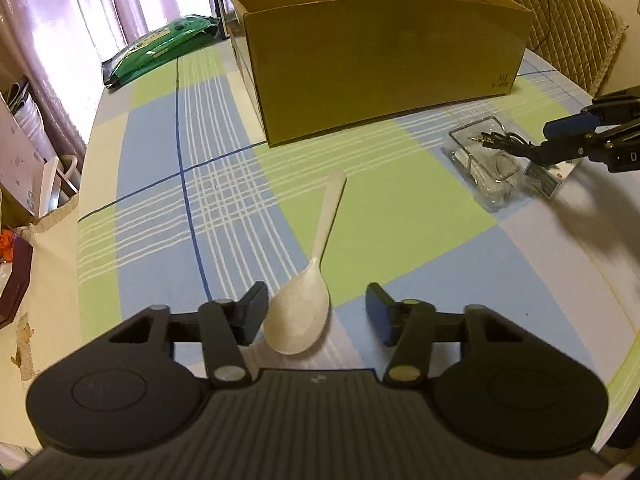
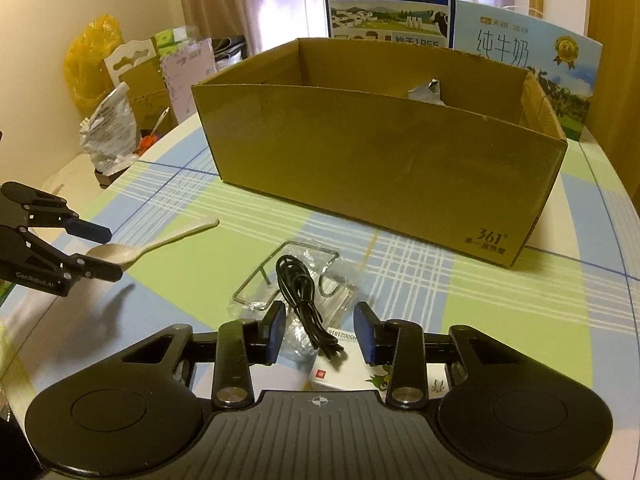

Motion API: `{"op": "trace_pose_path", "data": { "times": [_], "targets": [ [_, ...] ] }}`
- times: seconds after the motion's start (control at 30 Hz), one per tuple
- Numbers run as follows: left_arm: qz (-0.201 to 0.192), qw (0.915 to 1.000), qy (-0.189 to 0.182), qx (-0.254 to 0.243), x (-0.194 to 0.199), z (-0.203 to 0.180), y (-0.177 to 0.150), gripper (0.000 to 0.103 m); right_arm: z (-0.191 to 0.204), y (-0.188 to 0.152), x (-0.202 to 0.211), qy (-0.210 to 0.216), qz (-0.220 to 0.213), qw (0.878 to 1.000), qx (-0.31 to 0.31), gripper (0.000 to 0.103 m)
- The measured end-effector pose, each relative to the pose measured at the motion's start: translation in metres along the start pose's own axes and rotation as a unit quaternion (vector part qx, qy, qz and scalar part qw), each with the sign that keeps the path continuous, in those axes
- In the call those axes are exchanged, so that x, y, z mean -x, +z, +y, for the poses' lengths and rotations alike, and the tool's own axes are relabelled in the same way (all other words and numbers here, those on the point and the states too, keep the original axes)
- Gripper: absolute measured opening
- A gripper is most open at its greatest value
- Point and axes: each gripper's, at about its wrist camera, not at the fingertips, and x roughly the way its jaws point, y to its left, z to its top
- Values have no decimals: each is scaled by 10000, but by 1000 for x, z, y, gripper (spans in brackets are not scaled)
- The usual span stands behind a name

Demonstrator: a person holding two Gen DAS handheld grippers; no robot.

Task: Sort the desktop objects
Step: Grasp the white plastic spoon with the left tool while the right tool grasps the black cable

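A white plastic spoon (image 1: 316, 256) lies on the checked tablecloth (image 1: 168, 152), handle pointing toward the open cardboard box (image 1: 380, 64). My left gripper (image 1: 318, 314) is open, its fingers either side of the spoon's bowl. In the right wrist view the spoon (image 2: 160, 240) sits between the left gripper's fingers (image 2: 94, 232). My right gripper (image 2: 322, 332) is open over a coiled black cable (image 2: 298, 288), which lies across a clear glass dish (image 2: 256, 284). A small white box (image 2: 340, 378) sits just under the right gripper. The box (image 2: 380, 160) holds a silver packet (image 2: 426, 90).
A green packet (image 1: 160, 46) lies at the table's far left corner. A padded chair (image 1: 572, 24) stands behind the box. Milk cartons (image 2: 390, 0) stand beyond it. A silver bag (image 2: 108, 128) and other clutter sit off the table's left edge.
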Motion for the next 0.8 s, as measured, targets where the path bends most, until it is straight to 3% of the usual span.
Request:
{"op": "trace_pose_path", "data": {
  "times": [0.23, 0.43, 0.57, 0.8],
  "targets": [
    [175, 9998, 40, 8, -2, -3, -1, 25, 3, 0, -2, 3, 41, 9999, 102, 24],
    [195, 9998, 14, 7, -1, -10, -2, 25, 3, -1, -2, -44, 55, 9999, 79, 23],
    [237, 9989, 2, 400, -3, -3, -1, 38, 3, 0, -3, -58, 74, 9999, 87, 23],
    [308, 9955, -22, 899, -6, 2, -2, 39, 5, 1, -6, -53, 76, 9999, 139, 23]
  ]
}}
